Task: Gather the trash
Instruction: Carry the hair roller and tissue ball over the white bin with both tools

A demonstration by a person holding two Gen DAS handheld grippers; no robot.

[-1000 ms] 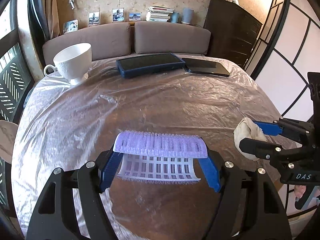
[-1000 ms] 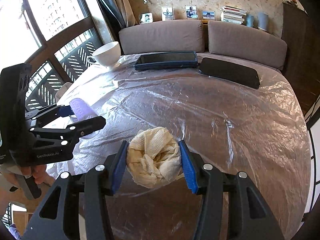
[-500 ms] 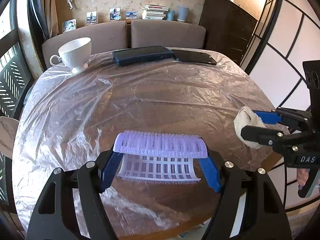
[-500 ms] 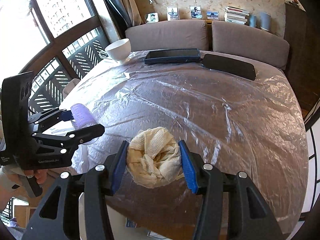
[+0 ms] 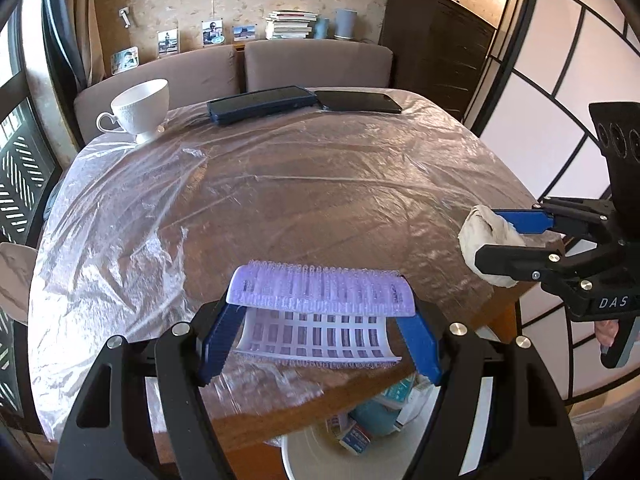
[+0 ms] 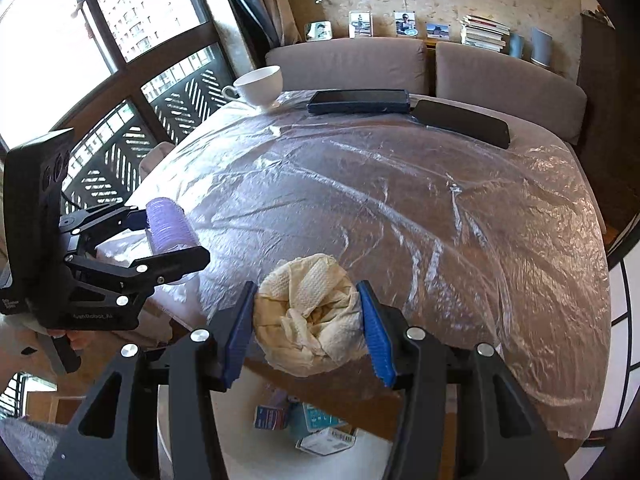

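My left gripper (image 5: pixel 320 344) is shut on a folded purple and white plastic mesh sleeve (image 5: pixel 320 292) and holds it over the table's near edge. My right gripper (image 6: pixel 308 328) is shut on a crumpled cream paper towel wad (image 6: pixel 310 312), also above the near edge. Each gripper shows in the other view: the right with the wad (image 5: pixel 486 240), the left with the purple sleeve (image 6: pixel 168 228). Below the edge stands a white trash bin (image 6: pixel 240 440) holding several small boxes and wrappers (image 6: pixel 316 428); it also shows in the left wrist view (image 5: pixel 316 452).
The round table (image 5: pixel 280 200) is covered in clear plastic film. At its far side stand a white teacup (image 5: pixel 140 108), a blue-cased tablet (image 5: pixel 260 104) and a black tablet (image 5: pixel 360 101). Sofa cushions lie behind; a window is left, a dark cabinet right.
Both grippers have drawn back and up from over the table to its near edge, still holding their items. The trash bin below has come into view.
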